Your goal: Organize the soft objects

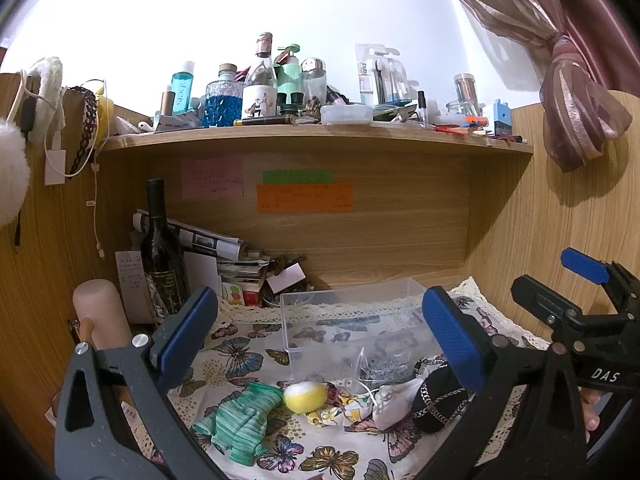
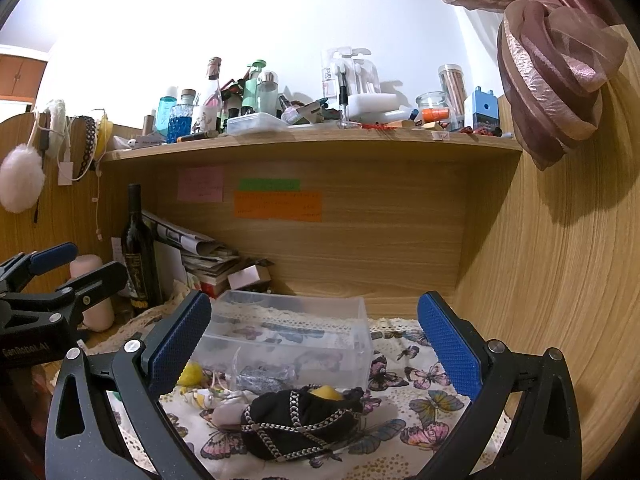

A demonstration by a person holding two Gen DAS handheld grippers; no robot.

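Soft things lie on a butterfly-print cloth (image 1: 240, 360): a green knitted garment (image 1: 240, 416), a yellow-white soft ball (image 1: 305, 396), a floral fabric piece (image 1: 340, 408), a white pouch (image 1: 390, 404) and a black chain-trimmed pouch (image 1: 438, 400), which also shows in the right wrist view (image 2: 298, 420). A clear plastic box (image 1: 352, 320) stands behind them (image 2: 288, 336). My left gripper (image 1: 320, 344) is open and empty above the pile. My right gripper (image 2: 312, 344) is open and empty above the black pouch. A silvery bag (image 2: 264, 374) lies by the box.
A dark wine bottle (image 1: 162, 256), papers (image 1: 208, 244) and a pink cylinder (image 1: 100, 312) stand at the back left. A wooden shelf (image 1: 316, 136) crowded with bottles runs overhead. Wooden walls close the right side (image 2: 540, 280). A tied curtain (image 2: 552, 80) hangs at the upper right.
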